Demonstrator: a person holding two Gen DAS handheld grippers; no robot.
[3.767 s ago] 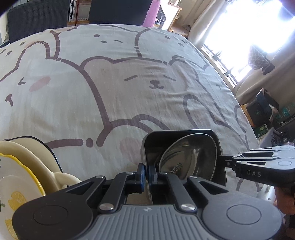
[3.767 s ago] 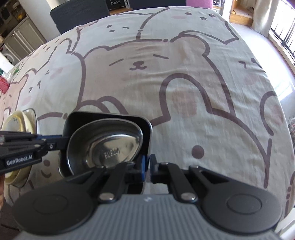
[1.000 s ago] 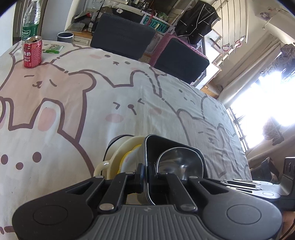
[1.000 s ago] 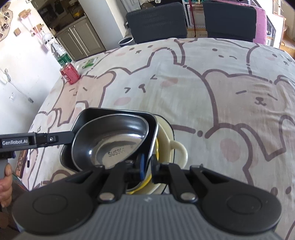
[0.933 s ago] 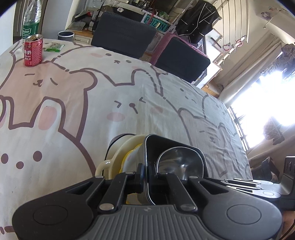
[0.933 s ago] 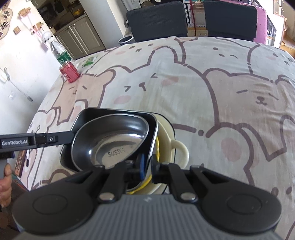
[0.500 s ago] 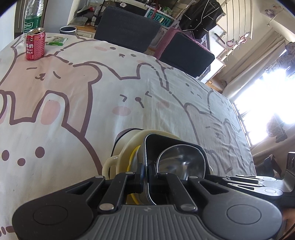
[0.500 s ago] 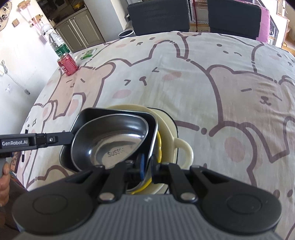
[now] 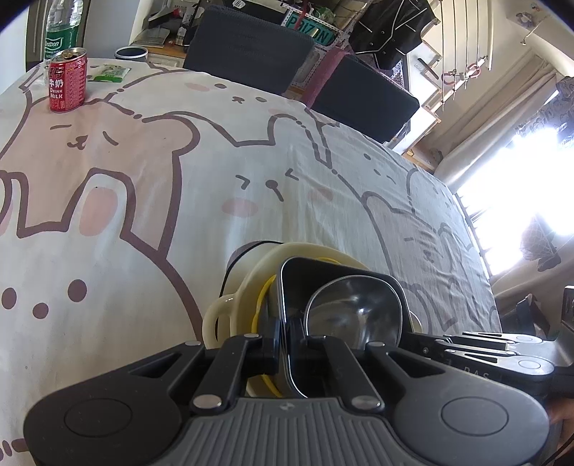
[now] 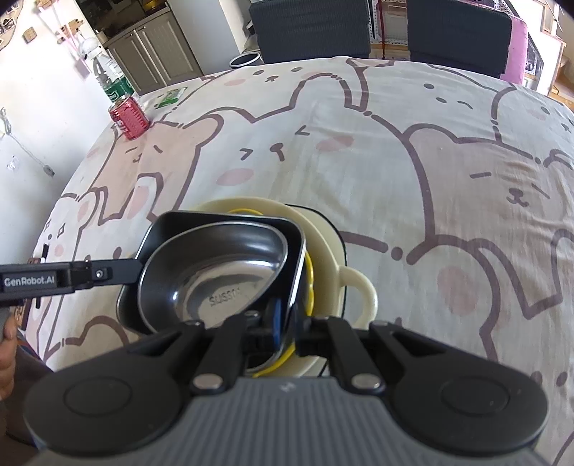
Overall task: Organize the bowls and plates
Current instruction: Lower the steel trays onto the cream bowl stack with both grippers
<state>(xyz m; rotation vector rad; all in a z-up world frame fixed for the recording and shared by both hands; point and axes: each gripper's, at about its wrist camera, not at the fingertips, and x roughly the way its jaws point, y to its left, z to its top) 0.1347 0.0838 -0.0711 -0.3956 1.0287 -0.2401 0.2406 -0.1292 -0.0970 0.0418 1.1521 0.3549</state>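
A black square dish (image 9: 323, 267) with a steel bowl (image 9: 355, 308) nested in it hangs over a stack on the bear-print cloth. My left gripper (image 9: 286, 331) is shut on the dish's near rim. My right gripper (image 10: 288, 322) is shut on the opposite rim of the black dish (image 10: 172, 222), and the steel bowl (image 10: 222, 272) shows inside. Below sit a cream bowl with handles (image 10: 323, 229), a yellow-rimmed plate (image 10: 310, 272) and a dark-rimmed plate under them. I cannot tell whether the dish touches the cream bowl (image 9: 247, 286).
A red milk can (image 9: 67, 86), a green-labelled bottle (image 9: 62, 28) and a green packet (image 9: 107, 72) stand at the table's far left corner. Dark chairs (image 9: 251, 46) line the far edge. A person's hand (image 10: 7, 340) holds the left gripper's handle.
The dish with the steel bowl has travelled from the bare cloth beside the stack to above the cream bowl. Over the last second it has barely shifted. Both grips have stayed the same.
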